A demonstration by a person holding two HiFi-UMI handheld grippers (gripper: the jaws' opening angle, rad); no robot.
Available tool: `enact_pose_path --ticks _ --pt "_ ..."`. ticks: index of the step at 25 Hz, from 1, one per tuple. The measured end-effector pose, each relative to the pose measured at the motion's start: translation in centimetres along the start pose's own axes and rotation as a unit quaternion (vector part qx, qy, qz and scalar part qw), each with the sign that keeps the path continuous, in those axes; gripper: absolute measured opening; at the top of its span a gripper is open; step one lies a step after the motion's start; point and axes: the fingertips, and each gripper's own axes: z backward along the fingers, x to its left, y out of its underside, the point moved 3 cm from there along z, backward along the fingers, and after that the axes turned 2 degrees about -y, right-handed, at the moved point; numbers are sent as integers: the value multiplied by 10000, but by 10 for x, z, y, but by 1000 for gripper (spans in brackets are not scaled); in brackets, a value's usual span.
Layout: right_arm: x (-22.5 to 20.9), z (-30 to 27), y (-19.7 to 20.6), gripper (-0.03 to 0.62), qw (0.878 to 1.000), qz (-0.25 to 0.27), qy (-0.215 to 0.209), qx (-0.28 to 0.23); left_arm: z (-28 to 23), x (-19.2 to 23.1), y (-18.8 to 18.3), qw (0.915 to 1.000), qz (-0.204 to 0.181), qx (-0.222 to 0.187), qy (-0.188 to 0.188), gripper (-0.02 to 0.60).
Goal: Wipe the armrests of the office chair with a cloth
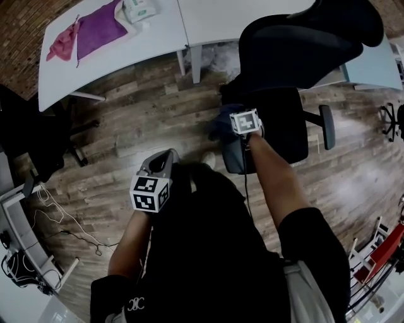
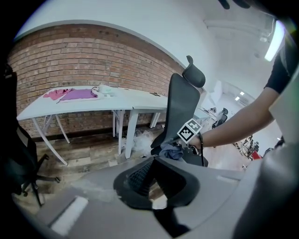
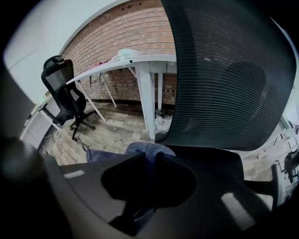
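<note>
While left gripper [image 1: 169, 154] hovers closed, outstretched right gripper [image 3: 149, 159] pinches cloth [image 3: 140, 149].

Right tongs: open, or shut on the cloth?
Shut on the blue cloth: in the right gripper view the right tongs' tips meet with bunched fabric pinched between them.

Head view downward, gripper views facing chair [image 1: 297, 57]

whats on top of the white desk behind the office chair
A pink cloth, a purple cloth and a white pack lie at the desk's left end. The chair's backrest covers its right part, hiding anything there.
</note>
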Motion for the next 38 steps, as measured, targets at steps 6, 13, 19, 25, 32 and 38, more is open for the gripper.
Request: enact_pose_path --ticks 6,13,19,25,32,38 --pt "-6 5 28 74 9991 -398 -126 7 -13 -14 -5 9996 -251 20 142 5" --pt "-19 12 57 71 9959 -883 -210 37 -25 -34 -11 9974 -569 180 413 5" --pt "-18 27 77 71 9938 -1045 -110 -366 -31 -49 -14 9930 -894 293 711 5" --pt "-8 40 112 71 9890 -1423 -19 -401 -37 -53 -21 9881 -1153 361 951 5" --pt "5 59 139 71 9858 -1504 497 -562 -50 -55 -24 9797 -1427 523 1307 5" --pt "14 84 164 71 9853 -1253 1026 -536 -59 -67 -23 9683 -1755 635 1662 5"
